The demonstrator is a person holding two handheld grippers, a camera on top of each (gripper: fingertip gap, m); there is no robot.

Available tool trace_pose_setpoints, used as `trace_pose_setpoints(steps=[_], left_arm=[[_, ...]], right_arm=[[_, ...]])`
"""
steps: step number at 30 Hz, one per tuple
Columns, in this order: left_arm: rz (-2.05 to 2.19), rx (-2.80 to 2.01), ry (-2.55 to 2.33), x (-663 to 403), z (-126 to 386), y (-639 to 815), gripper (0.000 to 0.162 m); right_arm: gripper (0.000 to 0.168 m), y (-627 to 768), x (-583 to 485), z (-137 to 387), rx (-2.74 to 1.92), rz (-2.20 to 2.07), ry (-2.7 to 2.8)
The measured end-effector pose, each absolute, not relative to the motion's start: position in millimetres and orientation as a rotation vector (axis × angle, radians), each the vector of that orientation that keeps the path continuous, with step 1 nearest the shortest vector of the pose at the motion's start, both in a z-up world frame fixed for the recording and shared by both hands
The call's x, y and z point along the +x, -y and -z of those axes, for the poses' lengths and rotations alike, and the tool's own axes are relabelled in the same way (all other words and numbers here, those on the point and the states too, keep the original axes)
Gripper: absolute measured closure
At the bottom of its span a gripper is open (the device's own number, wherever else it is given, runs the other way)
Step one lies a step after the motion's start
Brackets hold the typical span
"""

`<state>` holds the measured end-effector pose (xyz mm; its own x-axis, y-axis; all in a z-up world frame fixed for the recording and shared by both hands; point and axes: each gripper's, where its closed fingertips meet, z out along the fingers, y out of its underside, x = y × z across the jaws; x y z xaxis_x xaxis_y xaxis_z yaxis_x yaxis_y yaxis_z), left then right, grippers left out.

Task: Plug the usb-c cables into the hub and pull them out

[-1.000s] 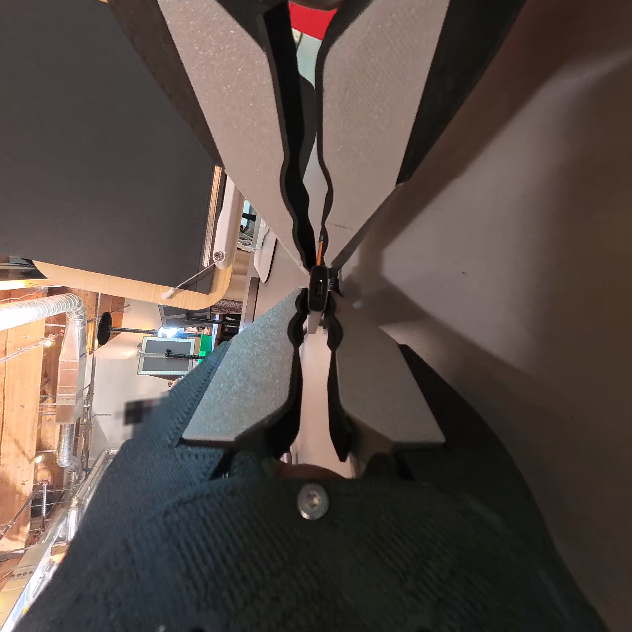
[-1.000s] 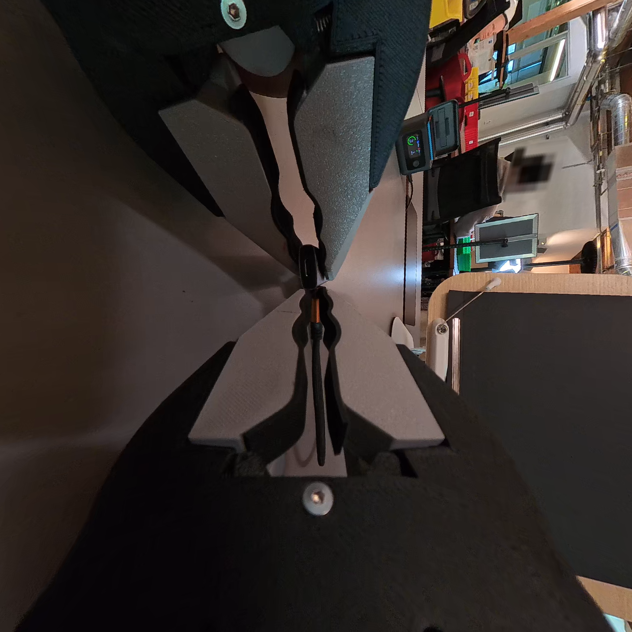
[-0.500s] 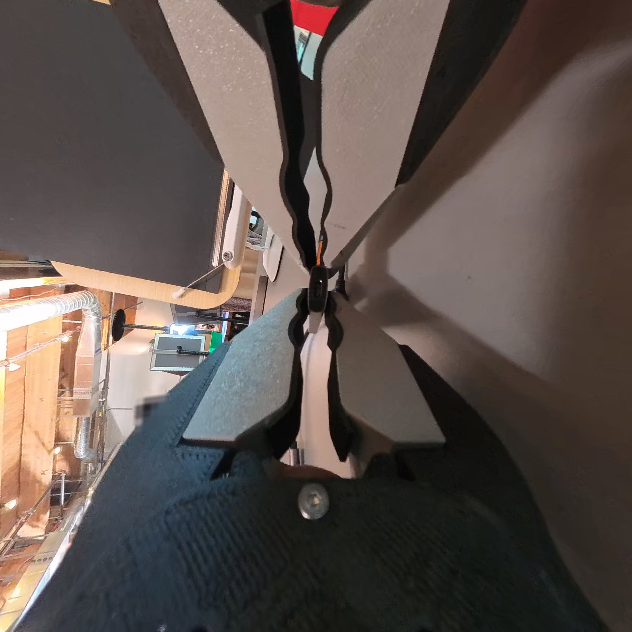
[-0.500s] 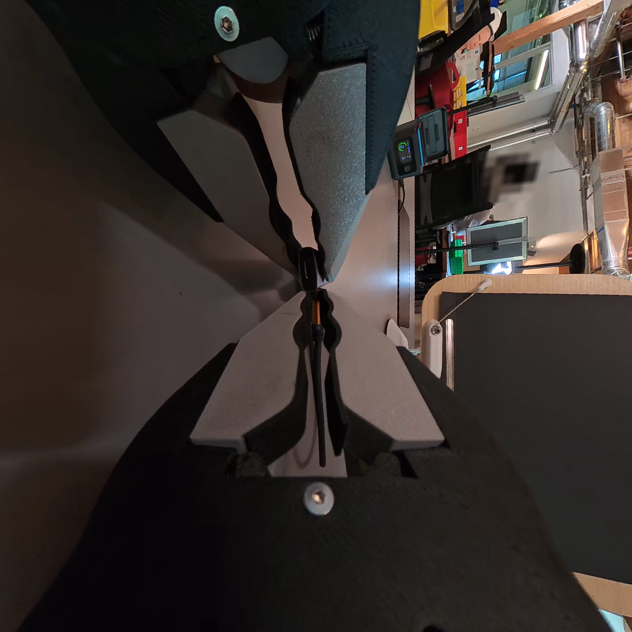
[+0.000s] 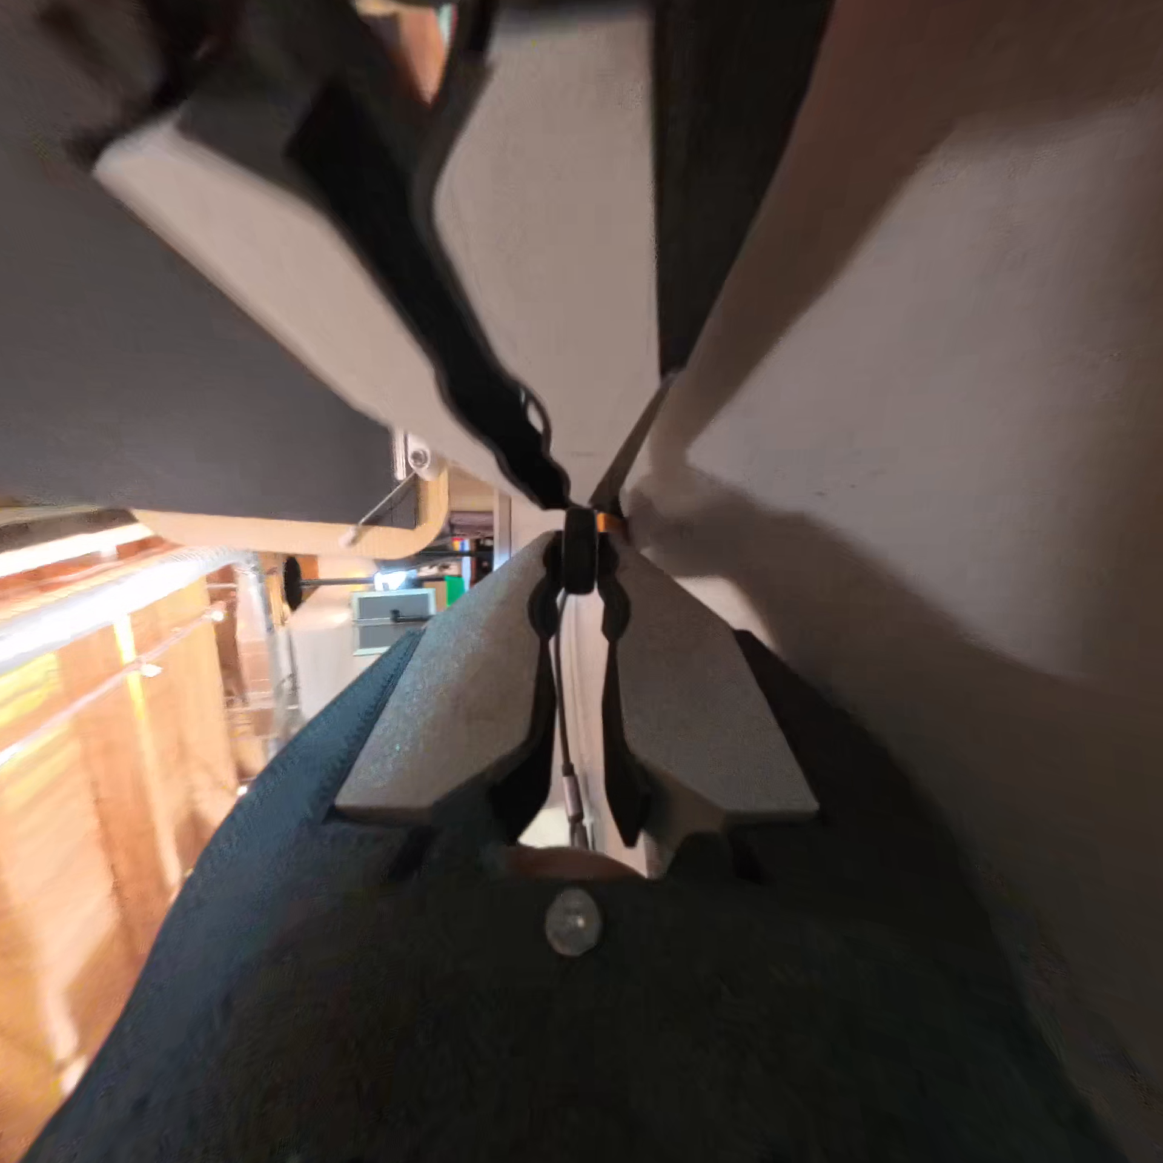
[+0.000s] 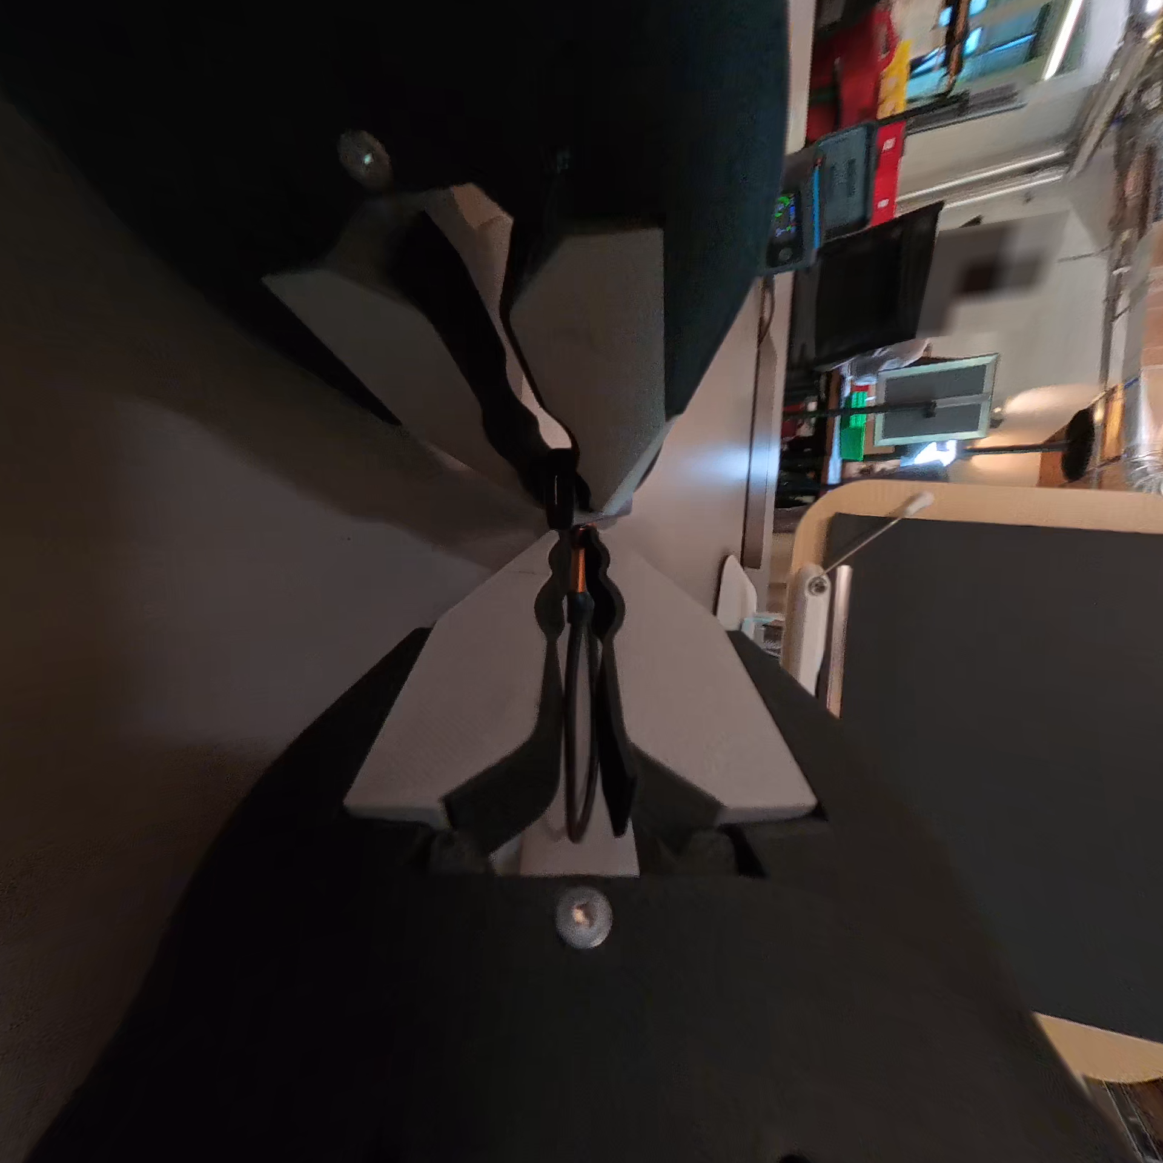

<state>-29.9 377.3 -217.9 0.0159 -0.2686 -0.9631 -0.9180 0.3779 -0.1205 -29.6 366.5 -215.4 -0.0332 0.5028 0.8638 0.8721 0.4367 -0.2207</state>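
Left wrist view shows two claws meeting tip to tip over a pale tabletop [image 5: 944, 314]. The left claw [image 5: 579, 566] is clamped on a small black hub [image 5: 579, 557], held at the very tips of its fingers. The right claw [image 5: 582, 497] comes in from the far side, and an orange-banded plug [image 5: 607, 521] sits right against the hub's right edge. One thin cable with a metal sleeve runs back between the left fingers toward the camera.

In the right wrist view, the right claw [image 6: 576, 544] is pinched shut on one usb-c cable [image 6: 579, 724], gripping the orange-collared plug [image 6: 578, 569]. The plug's long axis runs straight away from the camera and points at the hub [image 6: 562, 488], which the left claw [image 6: 566, 497] holds just beyond it. The black cord loops back between the fingers toward the camera. Whether the plug tip is seated in the hub or only touching it is hard to tell.

Count: two claws, one hub, one orange-collared plug visible.

Compared with half a second ago, both views are blurred, the right claw has swung to a steeper angle in the left view, and the cord now shows a loop rather than a single straight line.
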Motion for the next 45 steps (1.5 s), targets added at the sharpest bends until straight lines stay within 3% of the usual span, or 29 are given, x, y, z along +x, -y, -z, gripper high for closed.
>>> trace_pose_setpoints(steps=[4,24,35,41,45], left_arm=[[-0.517,-1.138,-1.399,-28.6,196.8,-373.7,0.155],[-0.442,-1.002,-1.377,-30.9,180.6,-369.4,0.155],[-0.298,-1.049,-1.113,-51.8,139.1,-378.7,0.155],[-0.279,-0.963,-1.041,-41.8,119.2,-365.3,0.155],[-0.244,-0.936,-0.997,-38.0,108.8,-358.4,0.155]], right_arm=[[0.167,-362.2,-31.7,193.1,-1.144,0.362,1.611],[0.165,-350.9,-18.9,173.4,-1.106,0.02,1.522],[0.168,-337.7,-14.9,109.1,-1.29,-0.885,1.052],[0.144,-352.2,-30.8,109.8,-1.398,-1.049,0.845],[0.143,-346.9,-34.4,93.1,-1.299,-1.182,0.76]])
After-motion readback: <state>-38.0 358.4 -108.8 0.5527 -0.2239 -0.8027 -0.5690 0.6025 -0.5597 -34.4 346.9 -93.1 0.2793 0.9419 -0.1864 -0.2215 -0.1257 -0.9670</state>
